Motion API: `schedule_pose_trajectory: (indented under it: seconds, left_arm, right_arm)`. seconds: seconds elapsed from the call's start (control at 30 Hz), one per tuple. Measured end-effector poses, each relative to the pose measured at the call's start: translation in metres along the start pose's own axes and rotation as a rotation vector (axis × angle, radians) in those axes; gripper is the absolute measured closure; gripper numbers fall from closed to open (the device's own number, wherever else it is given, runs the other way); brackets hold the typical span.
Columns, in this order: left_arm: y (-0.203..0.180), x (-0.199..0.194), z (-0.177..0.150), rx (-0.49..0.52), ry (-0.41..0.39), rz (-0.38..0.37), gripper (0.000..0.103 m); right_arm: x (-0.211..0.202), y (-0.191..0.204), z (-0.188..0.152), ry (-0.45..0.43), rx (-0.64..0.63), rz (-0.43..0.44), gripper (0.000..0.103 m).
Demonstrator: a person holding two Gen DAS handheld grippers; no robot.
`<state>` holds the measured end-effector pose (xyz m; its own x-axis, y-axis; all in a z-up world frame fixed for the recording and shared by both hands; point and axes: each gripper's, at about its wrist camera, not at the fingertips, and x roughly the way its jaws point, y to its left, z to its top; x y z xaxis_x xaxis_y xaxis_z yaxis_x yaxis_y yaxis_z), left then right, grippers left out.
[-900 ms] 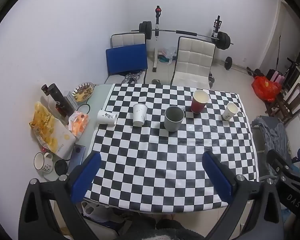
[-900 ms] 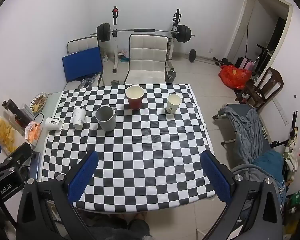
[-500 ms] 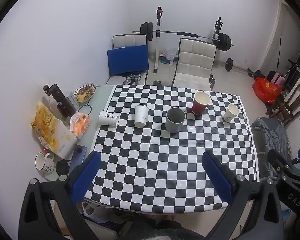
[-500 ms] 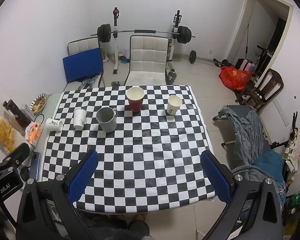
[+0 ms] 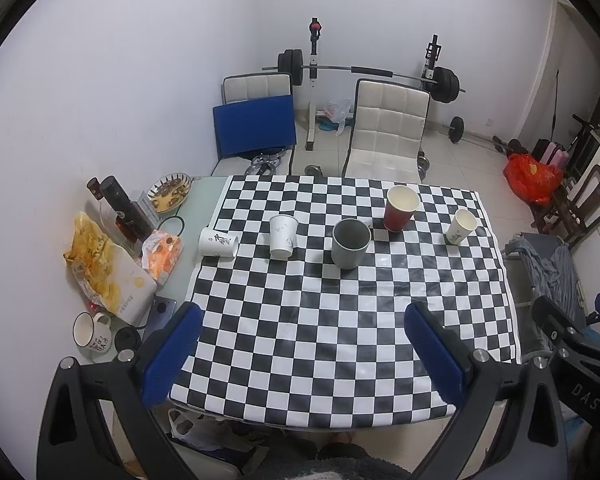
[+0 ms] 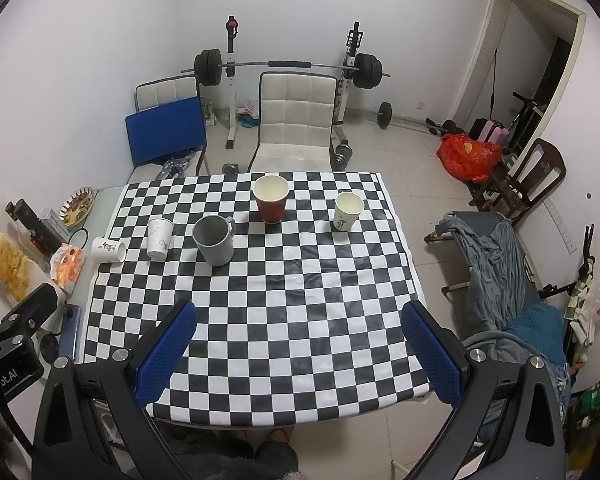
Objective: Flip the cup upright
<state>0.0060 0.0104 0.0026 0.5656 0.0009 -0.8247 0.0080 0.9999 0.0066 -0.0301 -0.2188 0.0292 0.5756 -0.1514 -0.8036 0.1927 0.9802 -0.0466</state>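
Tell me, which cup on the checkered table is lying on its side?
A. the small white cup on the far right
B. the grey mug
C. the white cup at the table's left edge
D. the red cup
C: the white cup at the left edge lies on its side, while the others stand upright, mouths up.

- We see a black-and-white checkered tablecloth.
- Near its far edge: a red cup with cream interior, and a grey mug.
- At its left edge: a white tipped cup with black lettering.
- Beyond it: a blue chair back.
- We note blue pads on both grippers.
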Motion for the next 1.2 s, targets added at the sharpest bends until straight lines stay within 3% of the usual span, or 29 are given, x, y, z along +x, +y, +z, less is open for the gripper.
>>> schedule_pose_trajectory:
  seconds: [1.2]
  left_arm:
    - [0.000,-0.012,0.019,-0.001,-0.017,0.005,0.000]
  right_arm:
    - [-0.011,-0.001,-0.003,-0.011,0.001,0.004,0.000]
